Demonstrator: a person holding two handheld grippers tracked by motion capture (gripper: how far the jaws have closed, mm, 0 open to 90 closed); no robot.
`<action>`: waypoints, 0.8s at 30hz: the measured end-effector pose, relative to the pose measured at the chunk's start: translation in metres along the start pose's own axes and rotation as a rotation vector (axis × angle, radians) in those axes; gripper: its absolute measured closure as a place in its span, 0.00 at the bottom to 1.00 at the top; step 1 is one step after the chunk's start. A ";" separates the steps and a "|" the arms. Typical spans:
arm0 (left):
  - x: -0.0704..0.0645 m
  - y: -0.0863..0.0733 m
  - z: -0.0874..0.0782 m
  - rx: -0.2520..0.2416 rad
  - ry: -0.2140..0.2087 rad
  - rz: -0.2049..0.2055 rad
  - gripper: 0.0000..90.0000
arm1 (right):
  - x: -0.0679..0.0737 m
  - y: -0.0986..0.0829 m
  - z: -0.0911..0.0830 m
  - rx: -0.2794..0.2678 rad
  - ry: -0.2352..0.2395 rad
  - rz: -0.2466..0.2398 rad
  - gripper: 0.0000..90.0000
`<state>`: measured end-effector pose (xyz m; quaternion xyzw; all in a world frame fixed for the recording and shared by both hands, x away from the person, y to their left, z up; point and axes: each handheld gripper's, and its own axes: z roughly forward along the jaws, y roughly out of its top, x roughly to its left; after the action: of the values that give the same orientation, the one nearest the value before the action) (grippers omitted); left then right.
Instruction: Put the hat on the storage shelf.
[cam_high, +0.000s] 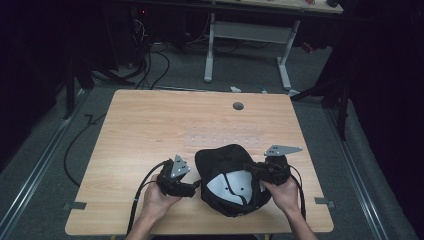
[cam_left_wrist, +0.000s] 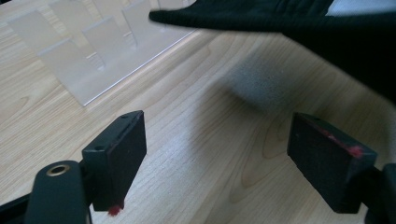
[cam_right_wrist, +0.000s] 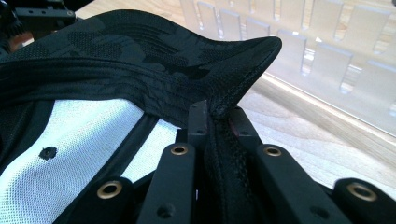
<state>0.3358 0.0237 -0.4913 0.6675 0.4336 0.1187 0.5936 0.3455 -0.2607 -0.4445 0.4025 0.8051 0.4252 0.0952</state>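
A black cap (cam_high: 227, 165) lies upside down near the table's front edge, its white mesh lining (cam_high: 231, 186) facing up. My right gripper (cam_high: 254, 169) is shut on the cap's right rim; in the right gripper view the black fabric (cam_right_wrist: 219, 107) is pinched between the two jaws. My left gripper (cam_high: 192, 188) sits just left of the cap with its jaws wide apart and nothing between them. In the left gripper view the cap's edge (cam_left_wrist: 243, 18) hangs above and beyond the open fingers (cam_left_wrist: 119, 156).
A clear acrylic rack with slots (cam_high: 220, 137) lies flat on the wooden table (cam_high: 150, 120) behind the cap; it also appears as the rack (cam_right_wrist: 327, 56) beyond the cap. A round cable hole (cam_high: 238, 106) sits at the table's far side.
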 end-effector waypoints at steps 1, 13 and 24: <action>0.000 0.000 0.000 0.001 -0.004 0.003 0.22 | 0.001 0.000 0.001 0.006 0.001 -0.001 0.92; -0.009 -0.001 -0.003 -0.014 -0.026 0.074 0.24 | 0.005 0.001 0.009 0.071 0.018 -0.031 0.92; -0.016 -0.004 -0.004 -0.016 -0.052 0.165 0.28 | 0.002 0.003 0.010 0.132 0.059 -0.018 0.92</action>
<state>0.3221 0.0152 -0.4878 0.6991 0.3606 0.1532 0.5982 0.3506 -0.2523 -0.4481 0.3880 0.8374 0.3820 0.0486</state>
